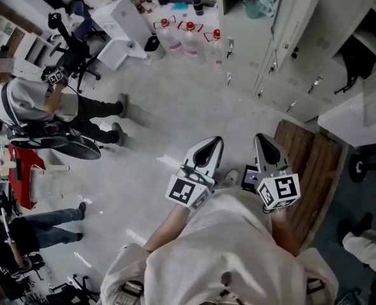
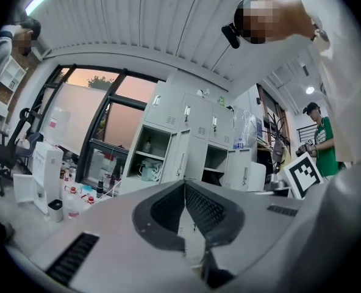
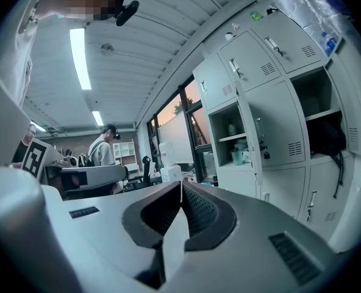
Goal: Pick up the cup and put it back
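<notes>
Left gripper (image 2: 185,185): jaws closed, tips meeting, nothing between them; held close in front of the operator's body.
Right gripper (image 3: 181,185): jaws closed tip to tip, empty; held level with the left one and just beside it.
Task object: no cup confirmed in any view. The likeliest candidate is a pale green vessel (image 3: 236,157) on the middle shelf of the open locker (image 3: 229,145), well apart from both grippers.
Bearing: in the head view the vessel (image 1: 256,4) lies ahead across open floor (image 1: 175,113), roughly in line with the right gripper (image 1: 262,137) and off to the right of the left gripper (image 1: 214,140).
Nearer tool: the right gripper, by judgement, though only slightly.
Long axis: the vessel appears to stand upright on the shelf; a level approach from the front looks appropriate. The jaws must open before any grasp.
Discrepancy: the left gripper view puts the vessel (image 2: 149,171) left of its jaw line, while the right gripper view puts it right of its own, so the tools are angled across each other.
Not determinable: the vessel's handle, rim and exact shape are too small to make out; the locker's lower shelves are partly cut off by the door.
</notes>
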`<state>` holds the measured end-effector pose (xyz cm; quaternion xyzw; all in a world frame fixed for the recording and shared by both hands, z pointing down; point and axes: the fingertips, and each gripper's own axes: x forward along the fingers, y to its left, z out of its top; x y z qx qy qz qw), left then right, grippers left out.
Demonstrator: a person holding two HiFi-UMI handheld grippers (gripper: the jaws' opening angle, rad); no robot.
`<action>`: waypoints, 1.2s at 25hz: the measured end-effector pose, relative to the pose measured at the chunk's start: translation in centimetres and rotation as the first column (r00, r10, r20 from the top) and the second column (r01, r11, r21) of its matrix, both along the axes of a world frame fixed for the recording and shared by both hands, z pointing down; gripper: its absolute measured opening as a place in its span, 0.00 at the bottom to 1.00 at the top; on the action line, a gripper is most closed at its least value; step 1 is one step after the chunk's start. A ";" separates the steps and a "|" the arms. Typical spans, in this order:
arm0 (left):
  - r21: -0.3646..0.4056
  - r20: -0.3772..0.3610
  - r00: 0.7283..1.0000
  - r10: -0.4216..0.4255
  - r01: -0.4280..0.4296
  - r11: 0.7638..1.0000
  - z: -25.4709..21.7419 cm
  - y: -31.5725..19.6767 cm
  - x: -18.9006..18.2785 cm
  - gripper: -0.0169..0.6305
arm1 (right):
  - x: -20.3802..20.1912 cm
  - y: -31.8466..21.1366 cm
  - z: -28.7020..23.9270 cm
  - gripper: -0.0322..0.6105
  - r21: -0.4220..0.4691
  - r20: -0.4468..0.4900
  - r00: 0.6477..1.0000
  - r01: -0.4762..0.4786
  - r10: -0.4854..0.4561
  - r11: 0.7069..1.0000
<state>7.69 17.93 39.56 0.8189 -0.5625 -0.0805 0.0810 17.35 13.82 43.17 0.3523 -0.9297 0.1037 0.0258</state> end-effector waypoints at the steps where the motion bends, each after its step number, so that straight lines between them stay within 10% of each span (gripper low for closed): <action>1: -0.001 0.001 1.000 0.007 -0.007 1.000 0.1 -0.5 0.1 0.04 | 0.0 -0.3 0.1 0.09 -0.003 -0.001 1.000 -0.005 0.005 1.000; 11: 0.016 -0.010 0.992 0.124 -0.123 0.992 0.3 -8.8 0.0 0.04 | -0.7 -6.8 1.0 0.09 -0.036 -0.022 0.995 -0.093 0.092 0.995; 30: 0.056 -0.017 0.952 0.307 -0.306 0.950 -1.3 -29.2 -12.3 0.04 | -12.8 -25.5 -1.0 0.09 0.001 -0.038 0.953 -0.301 0.301 0.954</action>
